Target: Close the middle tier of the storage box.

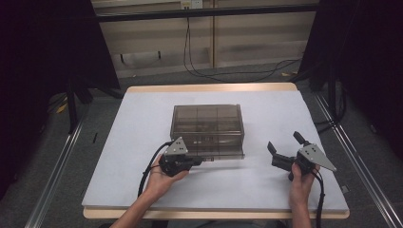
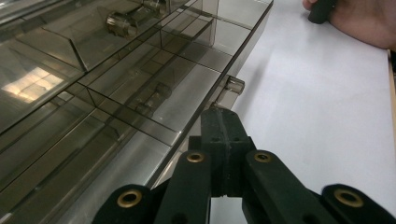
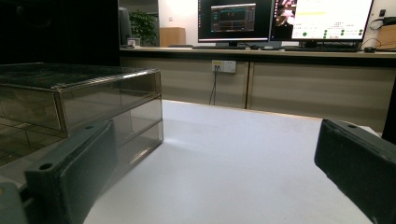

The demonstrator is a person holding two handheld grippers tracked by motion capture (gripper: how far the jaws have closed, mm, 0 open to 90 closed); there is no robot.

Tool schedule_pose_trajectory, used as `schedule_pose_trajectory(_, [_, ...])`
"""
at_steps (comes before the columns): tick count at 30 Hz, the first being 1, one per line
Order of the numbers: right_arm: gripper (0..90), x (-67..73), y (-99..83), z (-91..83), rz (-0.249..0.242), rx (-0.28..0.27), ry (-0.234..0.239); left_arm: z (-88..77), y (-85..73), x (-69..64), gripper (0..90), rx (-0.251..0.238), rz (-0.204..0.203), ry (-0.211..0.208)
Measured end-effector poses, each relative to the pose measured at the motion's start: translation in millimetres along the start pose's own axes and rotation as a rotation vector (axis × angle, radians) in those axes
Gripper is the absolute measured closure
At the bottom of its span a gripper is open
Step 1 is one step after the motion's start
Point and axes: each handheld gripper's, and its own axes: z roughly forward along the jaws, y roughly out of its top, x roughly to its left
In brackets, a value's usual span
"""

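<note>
Nearest us in the high view are the person's two hands at the near edge of the desk (image 1: 142, 118), which is covered in white. On the left we see the left hand-held gripper (image 1: 202, 161), its jaws pressed together with nothing visible between them; in the left gripper view the two pads meet flat against each other, their tip right at the front edge of the drawer box (image 1: 207, 129), just beside a small clear knob (image 2: 232, 86) on a drawer front.

The drawer box is a low, smoky-brown, see-through plastic cabinet, wider than tall, with thin dividers showing through its top and stacked shallow drawers. One lower drawer (image 2: 154, 100) stands pulled out toward the person, showing its partitioned compartments. The box sits near the middle of the desk.

To the right, well apart from the box, the right hand-held gripper (image 1: 285, 145) has its jaws spread wide and empty, pointing toward the box's right side.
</note>
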Motion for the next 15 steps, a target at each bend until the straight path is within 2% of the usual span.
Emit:
schedule_pose_trajectory(11, [0.0, 0.2, 0.1, 0.2, 0.002, -0.002, -0.002, -0.2, -0.7, 1.1, 90.0, 0.003, -0.004, 0.005])
schedule_pose_trajectory(15, [0.0, 0.0, 0.1, 0.2, 0.0, -0.001, -0.001, -1.5, -0.7, 3.2, 90.0, -0.014, -0.012, 0.006])
